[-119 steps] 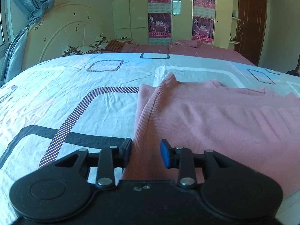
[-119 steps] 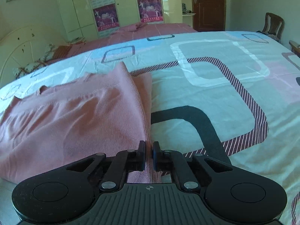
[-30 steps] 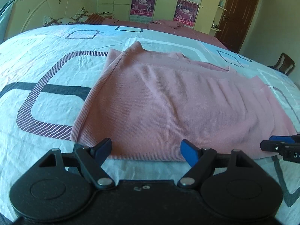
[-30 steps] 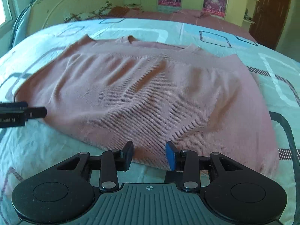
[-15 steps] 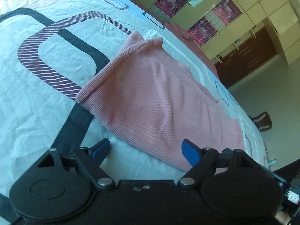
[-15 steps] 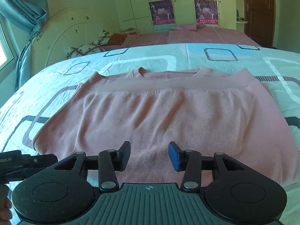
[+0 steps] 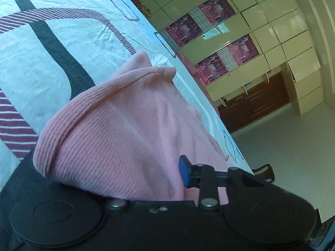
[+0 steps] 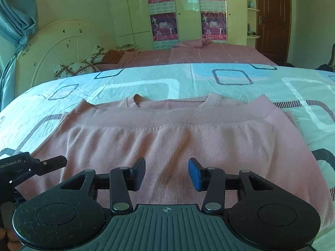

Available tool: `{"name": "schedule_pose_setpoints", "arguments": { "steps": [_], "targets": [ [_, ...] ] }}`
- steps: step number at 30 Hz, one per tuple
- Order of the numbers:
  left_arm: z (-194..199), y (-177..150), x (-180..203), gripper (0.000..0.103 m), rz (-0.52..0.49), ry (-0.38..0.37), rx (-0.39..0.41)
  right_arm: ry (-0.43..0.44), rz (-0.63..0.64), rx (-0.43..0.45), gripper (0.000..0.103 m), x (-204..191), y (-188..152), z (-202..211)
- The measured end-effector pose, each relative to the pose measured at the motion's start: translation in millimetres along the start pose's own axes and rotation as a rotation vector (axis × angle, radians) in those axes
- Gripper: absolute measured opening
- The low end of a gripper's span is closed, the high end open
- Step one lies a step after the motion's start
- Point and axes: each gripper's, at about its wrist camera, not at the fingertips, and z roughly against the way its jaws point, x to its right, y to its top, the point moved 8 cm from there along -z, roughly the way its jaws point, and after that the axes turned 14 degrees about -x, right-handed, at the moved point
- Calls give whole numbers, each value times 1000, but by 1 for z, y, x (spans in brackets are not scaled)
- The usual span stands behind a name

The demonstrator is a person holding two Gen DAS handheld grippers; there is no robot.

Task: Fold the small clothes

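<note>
A pink knit sweater [image 8: 167, 138] lies folded across the bed, neckline at the far side. My left gripper [image 7: 162, 173] is rolled onto its side at the sweater's left corner. Its jaws are closing with the cloth between them. The pink sweater's edge [image 7: 117, 129] bunches up over one finger and hides it, and the blue pad [image 7: 184, 172] presses into the fabric. In the right wrist view the left gripper [image 8: 52, 163] sits at that same corner. My right gripper [image 8: 167, 173] hovers open over the sweater's near edge, its pads not pressing on the fabric.
The bed sheet [image 8: 209, 79] is pale with dark and striped rounded squares. A white headboard [image 8: 58, 48] stands at the left. Behind are a second bed with a pink cover [image 8: 199, 54], a wardrobe with posters [image 8: 165, 21] and a brown door [image 8: 272, 21].
The left gripper rolled, dropped onto the sweater's left corner and narrowed its wide jaws on the cloth, which now bunches up. The right gripper shifted along the near edge and opened slightly.
</note>
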Motion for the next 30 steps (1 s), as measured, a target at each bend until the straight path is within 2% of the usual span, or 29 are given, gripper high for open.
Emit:
{"name": "schedule_pose_setpoints", "arguments": {
  "steps": [1, 4, 6, 9, 11, 13, 17, 20, 24, 27, 30],
  "targets": [
    [-1, 1, -2, 19, 8, -5, 0, -9, 3, -9, 45, -1, -1, -5],
    [2, 1, -5, 16, 12, -16, -4, -42, 56, -90, 45, -4, -15, -31],
    [2, 1, -5, 16, 8, -22, -6, -72, 102, -65, 45, -7, -19, -33],
    [3, 2, -6, 16, 21, -23, 3, -71, 69, -39, 45, -6, -13, -26],
    [3, 3, -7, 16, 38, -25, 15, -88, 97, -61, 45, -6, -21, -37],
    [7, 1, -9, 14, 70, -29, 36, -100, 123, -45, 45, -8, -22, -38],
    [10, 2, -4, 11, 88, -6, 70, -76, 131, -47, 46, -6, -21, -39],
    [14, 5, 13, 10, 28, 31, 99, -38, 125, -50, 47, -2, -17, -36],
    [21, 5, 55, 9, -119, 93, 128, 22, 96, -41, 49, 7, -12, -28],
    [19, 0, 100, 9, -270, 119, 137, 54, 61, -7, 51, 21, -8, -14],
    [3, -18, 151, 10, -439, 125, 111, 69, 20, 21, 52, 45, -3, 2]
  ]
}}
